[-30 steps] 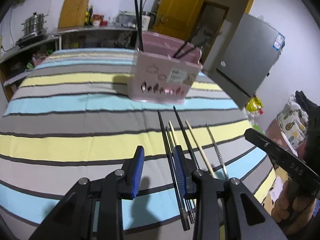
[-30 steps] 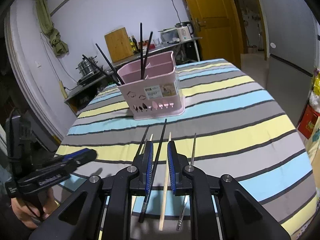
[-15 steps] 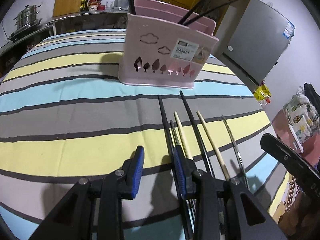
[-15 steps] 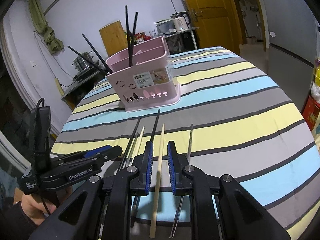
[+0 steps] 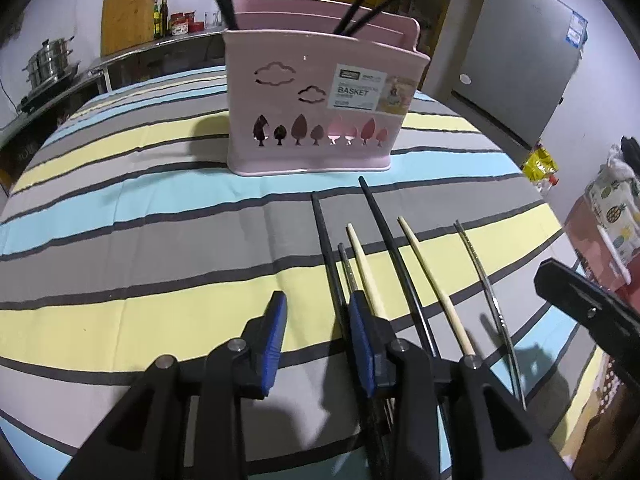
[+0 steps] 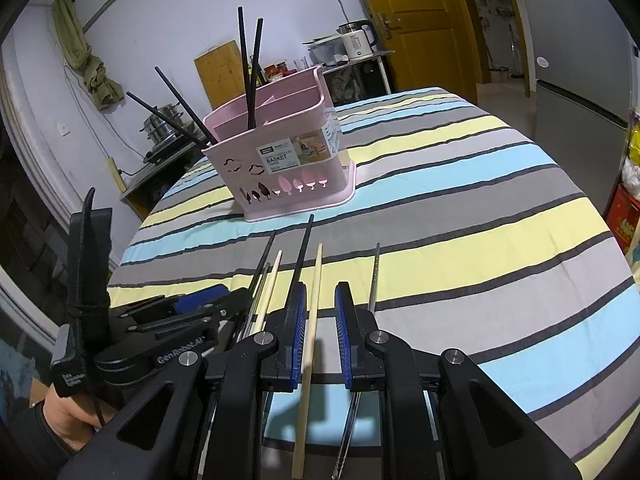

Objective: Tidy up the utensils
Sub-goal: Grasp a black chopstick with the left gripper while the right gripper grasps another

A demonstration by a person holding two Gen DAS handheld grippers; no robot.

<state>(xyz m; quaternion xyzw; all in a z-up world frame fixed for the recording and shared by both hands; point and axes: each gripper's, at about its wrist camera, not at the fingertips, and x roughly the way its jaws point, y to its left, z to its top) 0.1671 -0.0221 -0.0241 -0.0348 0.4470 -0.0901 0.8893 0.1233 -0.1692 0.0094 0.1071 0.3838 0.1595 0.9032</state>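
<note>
A pink utensil basket (image 5: 316, 112) (image 6: 288, 160) stands on the striped tablecloth with several black chopsticks upright in it. Several chopsticks lie in a row in front of it: black ones (image 5: 326, 240) (image 6: 302, 252), wooden ones (image 5: 432, 280) (image 6: 314, 300) and thin metal ones (image 5: 480, 272) (image 6: 375, 276). My left gripper (image 5: 318, 316) is open and low over the cloth, its right finger over the left-most sticks. My right gripper (image 6: 321, 300) is open with a wooden chopstick lying between its fingers. The left gripper also shows in the right wrist view (image 6: 200, 304).
The round table's edge (image 6: 600, 360) drops off at the right. A grey fridge (image 5: 520, 72) and a yellow door (image 6: 420, 20) stand beyond. A counter with pots (image 5: 48, 64) and a cutting board (image 5: 128, 12) lines the back wall.
Both grippers have moved forward and lower toward the row of chopsticks and the basket. The right gripper's fingers now straddle a wooden chopstick instead of a black one.
</note>
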